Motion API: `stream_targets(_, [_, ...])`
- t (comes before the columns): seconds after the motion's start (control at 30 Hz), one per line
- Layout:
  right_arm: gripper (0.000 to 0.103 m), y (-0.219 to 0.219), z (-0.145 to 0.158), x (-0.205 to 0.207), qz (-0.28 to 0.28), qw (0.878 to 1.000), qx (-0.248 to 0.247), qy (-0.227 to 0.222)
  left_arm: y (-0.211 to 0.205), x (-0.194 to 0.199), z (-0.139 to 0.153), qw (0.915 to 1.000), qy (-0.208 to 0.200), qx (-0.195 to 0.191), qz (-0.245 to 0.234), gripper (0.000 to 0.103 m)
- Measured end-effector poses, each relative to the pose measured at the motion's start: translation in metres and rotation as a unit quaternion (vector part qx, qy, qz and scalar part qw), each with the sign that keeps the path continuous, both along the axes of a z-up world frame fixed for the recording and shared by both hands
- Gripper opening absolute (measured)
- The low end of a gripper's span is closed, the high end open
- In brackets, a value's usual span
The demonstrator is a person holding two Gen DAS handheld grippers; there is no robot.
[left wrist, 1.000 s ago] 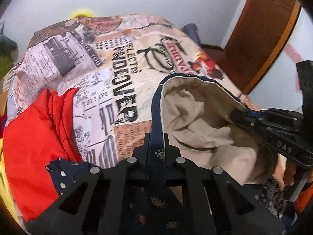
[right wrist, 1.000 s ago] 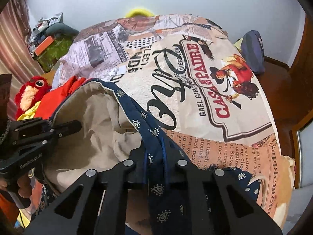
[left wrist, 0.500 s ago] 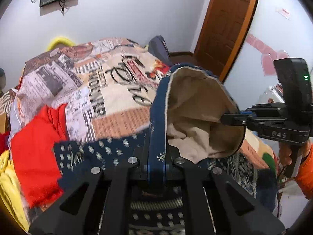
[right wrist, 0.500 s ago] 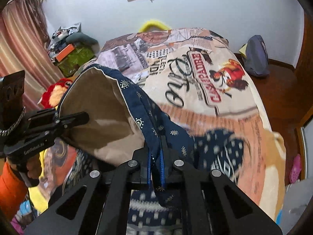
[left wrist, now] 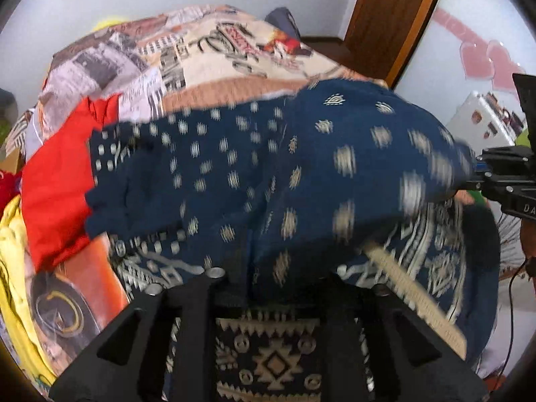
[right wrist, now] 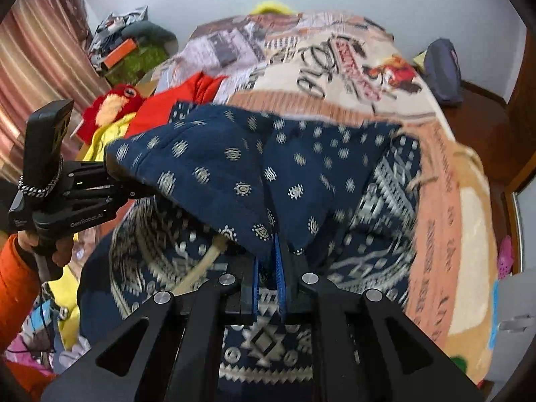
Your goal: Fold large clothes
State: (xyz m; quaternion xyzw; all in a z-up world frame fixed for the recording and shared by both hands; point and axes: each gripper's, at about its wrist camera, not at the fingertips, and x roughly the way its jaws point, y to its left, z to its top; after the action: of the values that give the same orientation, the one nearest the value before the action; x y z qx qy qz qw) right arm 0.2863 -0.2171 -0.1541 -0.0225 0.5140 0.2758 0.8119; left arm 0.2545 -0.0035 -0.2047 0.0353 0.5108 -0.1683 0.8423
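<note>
Navy printed cloth, the large garment [left wrist: 301, 174], fills the left wrist view, spread and blurred with motion over the near end of the bed [left wrist: 214, 53]. Half a second ago its beige lining gaped open like a pouch; now only the patterned outer face shows, so the top layer has been swung over, which I judge to be a fold in progress. The left gripper [left wrist: 268, 288] is buried under the cloth; I cannot tell from this view how its jaws stand. At the right edge the right gripper [left wrist: 482, 177] meets the garment's far corner. A red garment [left wrist: 57, 174] and yellow cloth [left wrist: 13, 251] lie by the bed's left edge.

From the right wrist view, the right gripper [right wrist: 268, 268] has its jaws clamped together on a pinch of the garment [right wrist: 234, 171], blue pads squeezing the fabric. The left gripper [right wrist: 114, 191] holds the opposite corner, jaws closed on it, so the cloth hangs stretched between both, above the bed's near edge.
</note>
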Motion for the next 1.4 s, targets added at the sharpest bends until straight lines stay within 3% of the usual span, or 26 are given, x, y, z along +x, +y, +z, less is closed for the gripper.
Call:
stream_targets(0.17, [0.011, -0.003, -0.016, -0.011, 0.006, 0.999, -0.019, 0.030, 0.005, -0.024, -0.013, 0.9999, 0.014, 0.007, 0.001, 0.030])
stream_targets(0.23, [0.013, -0.006, -0.015, -0.017, 0.002, 0.999, -0.033, 0.031, 0.008, -0.034, -0.010, 0.9999, 0.004, 0.010, 0.003, 0.039])
stream_targets(0.37, [0.013, -0.011, -0.001, -0.023, 0.002, 0.999, -0.041, 0.020, 0.018, -0.049, 0.007, 0.9997, -0.018, 0.013, 0.014, 0.042])
stream_targets(0.57, [0.014, -0.013, 0.028, -0.025, 0.004, 1.000, -0.015, -0.018, 0.024, -0.049, 0.051, 0.9976, -0.064, -0.004, 0.025, 0.042])
stream_targets(0.67, [0.025, -0.011, 0.038, -0.021, -0.004, 0.999, -0.001, -0.039, 0.023, -0.046, 0.079, 0.9941, -0.104, -0.011, 0.031, 0.045])
stream_targets(0.73, [0.033, -0.011, 0.040, -0.015, -0.018, 0.999, 0.012, -0.047, 0.021, -0.041, 0.092, 0.9905, -0.130, -0.023, 0.038, 0.059])
stream_targets(0.77, [0.035, -0.010, 0.039, -0.012, -0.026, 0.998, 0.018, -0.047, 0.021, -0.040, 0.093, 0.9898, -0.134, -0.028, 0.039, 0.061])
stream_targets(0.87, [0.039, -0.008, 0.026, -0.002, -0.043, 0.998, 0.024, -0.028, 0.012, -0.030, 0.081, 0.9917, -0.118, -0.034, 0.036, 0.062])
stream_targets(1.07, [0.039, -0.008, -0.031, 0.007, -0.058, 0.997, 0.004, 0.060, 0.002, -0.016, 0.008, 0.9988, -0.029, -0.009, 0.037, 0.062])
stream_targets(1.2, [0.040, -0.012, -0.053, 0.004, -0.065, 0.995, -0.005, 0.081, 0.007, -0.016, -0.027, 0.9989, 0.007, 0.006, 0.046, 0.063])
stream_targets(1.23, [0.046, -0.014, -0.053, 0.002, -0.067, 0.995, -0.008, 0.079, 0.008, -0.018, -0.028, 0.9988, 0.004, 0.005, 0.048, 0.066])
stream_targets(1.4, [0.047, -0.023, -0.043, 0.007, -0.074, 0.994, 0.005, 0.084, 0.023, -0.021, -0.012, 0.9981, -0.016, 0.001, 0.060, 0.067])
